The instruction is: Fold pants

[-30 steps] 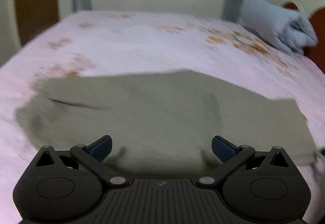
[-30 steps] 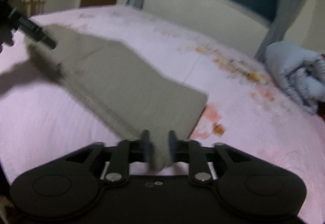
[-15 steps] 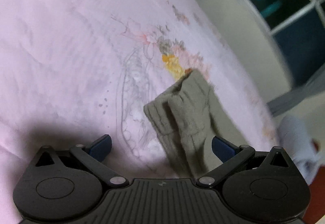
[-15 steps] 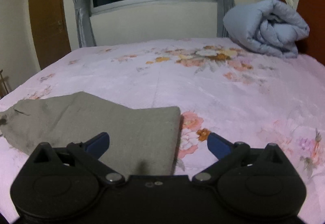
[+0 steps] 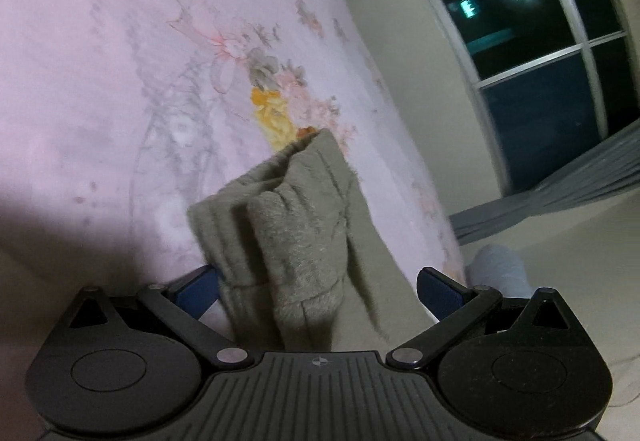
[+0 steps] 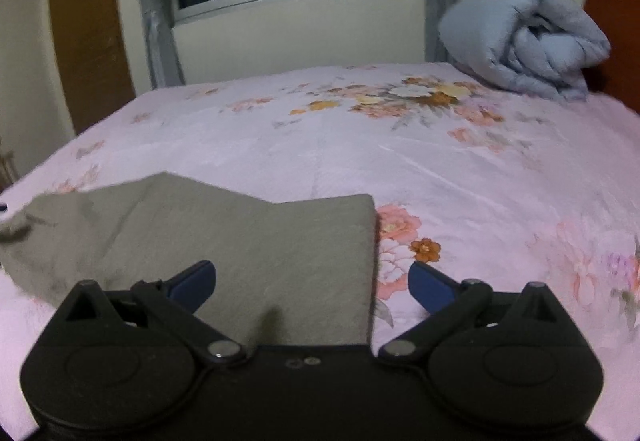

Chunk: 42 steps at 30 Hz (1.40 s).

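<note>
A: So, the pants [image 6: 256, 253] lie flat on the bed [image 6: 400, 161], near the front edge. They are grey-green and soft and a bit fuzzy. From the right wrist view they look folded, with a straight edge on the right side and a slanted end going off to the left.

B: What could go wrong?

A: I think the bunched end could mess things up. In the left wrist view, that end of the pants [image 5: 296, 233] is all crumpled, with 2 or 3 folds piled up. If the left tool [image 5: 316, 289] grabs only 1 layer, the rest may flop and the fold will come out crooked.

B: Is the left tool holding it?

A: No. Its fingers stand wide apart, and the crumpled cloth sits between them. The pads do not press it.

B: And the right tool [image 6: 312, 281]?

A: Its jaws have just been opening, and now they are wide open too. The flat part of the pants lies under and between the fingers, but nothing is pinched.

B: Anything else nearby?

A: A rolled blue blanket [image 6: 524, 41] sits far back by the headboard, well apart from the pants. It should not get in the way.
</note>
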### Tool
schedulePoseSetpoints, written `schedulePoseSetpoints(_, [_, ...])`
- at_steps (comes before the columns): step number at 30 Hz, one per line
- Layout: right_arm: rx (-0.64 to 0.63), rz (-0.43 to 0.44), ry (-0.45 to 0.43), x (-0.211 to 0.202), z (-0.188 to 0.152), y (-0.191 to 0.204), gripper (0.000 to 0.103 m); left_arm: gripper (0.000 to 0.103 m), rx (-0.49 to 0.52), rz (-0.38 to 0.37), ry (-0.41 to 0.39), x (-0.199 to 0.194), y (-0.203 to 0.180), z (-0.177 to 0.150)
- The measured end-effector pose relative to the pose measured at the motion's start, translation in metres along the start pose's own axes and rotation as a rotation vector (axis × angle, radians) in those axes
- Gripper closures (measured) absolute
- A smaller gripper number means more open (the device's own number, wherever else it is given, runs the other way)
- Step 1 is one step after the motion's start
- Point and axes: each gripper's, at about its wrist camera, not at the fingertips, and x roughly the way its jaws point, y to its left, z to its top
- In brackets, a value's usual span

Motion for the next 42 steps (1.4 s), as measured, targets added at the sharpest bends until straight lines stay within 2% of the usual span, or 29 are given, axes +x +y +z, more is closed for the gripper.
schedulePoseSetpoints(2, [0.093,0.000,-0.004,0.003,0.002,-0.013,0.006,0.000,0.000,-0.006,-0.021,0.004,0.002,-0.002])
schedulePoseSetpoints(3, [0.146,-0.013,-0.007,0.004,0.003,-0.020,0.006,0.005,0.004,0.001,-0.022,0.005,0.000,-0.002])
schedulePoseSetpoints(4, [0.183,-0.022,-0.011,0.006,0.004,-0.025,0.006,0.050,0.017,0.021,-0.016,0.000,-0.002,-0.003])
schedulePoseSetpoints(5, [0.213,-0.033,-0.014,0.007,0.005,-0.029,0.006,0.071,0.026,0.064,0.015,0.003,-0.002,-0.003])
schedulePoseSetpoints(6, [0.211,-0.054,-0.015,0.008,0.005,-0.029,0.006,0.070,0.006,0.066,0.025,0.002,0.001,-0.004])
schedulePoseSetpoints(7, [0.186,-0.089,-0.017,0.009,0.006,-0.026,0.006,0.070,0.029,0.060,0.011,-0.001,-0.001,-0.005])
schedulePoseSetpoints(9, [0.128,-0.153,-0.017,0.012,0.007,-0.020,0.006,0.070,0.145,0.084,-0.019,-0.006,-0.020,-0.009])
schedulePoseSetpoints(13, [0.136,-0.114,0.002,0.015,0.007,-0.022,0.006,0.070,0.277,0.075,-0.056,-0.013,-0.061,-0.011])
schedulePoseSetpoints(19, [0.186,-0.091,-0.009,0.005,0.004,-0.034,0.006,0.071,0.602,-0.030,-0.072,-0.025,-0.168,-0.031])
schedulePoseSetpoints(23, [0.258,-0.090,-0.021,-0.005,0.000,-0.054,0.006,0.071,0.781,-0.127,-0.054,-0.023,-0.247,-0.068])
schedulePoseSetpoints(26, [0.283,-0.090,-0.036,-0.017,-0.003,-0.070,0.006,0.071,0.941,-0.194,-0.001,-0.009,-0.302,-0.118])
schedulePoseSetpoints(30, [0.321,-0.092,-0.050,-0.033,-0.007,-0.094,0.006,0.071,1.163,-0.254,0.133,0.016,-0.354,-0.216])
schedulePoseSetpoints(32, [0.340,-0.101,-0.056,-0.040,-0.010,-0.107,0.006,0.070,1.304,-0.258,0.209,0.028,-0.364,-0.273])
schedulePoseSetpoints(35, [0.366,-0.113,-0.058,-0.049,-0.015,-0.125,0.006,0.070,1.490,-0.260,0.317,0.047,-0.356,-0.364])
schedulePoseSetpoints(36, [0.374,-0.117,-0.055,-0.051,-0.018,-0.131,0.006,0.070,1.591,-0.213,0.361,0.059,-0.347,-0.397])
schedulePoseSetpoints(37, [0.381,-0.121,-0.050,-0.052,-0.019,-0.135,0.006,0.070,1.684,-0.175,0.359,0.062,-0.340,-0.422])
schedulePoseSetpoints(39, [0.391,-0.122,-0.047,-0.054,-0.020,-0.142,0.006,0.070,1.816,-0.155,0.257,0.054,-0.328,-0.451])
schedulePoseSetpoints(42, [0.386,-0.112,-0.064,-0.059,-0.020,-0.149,0.006,0.070,1.788,-0.144,0.175,0.047,-0.334,-0.441])
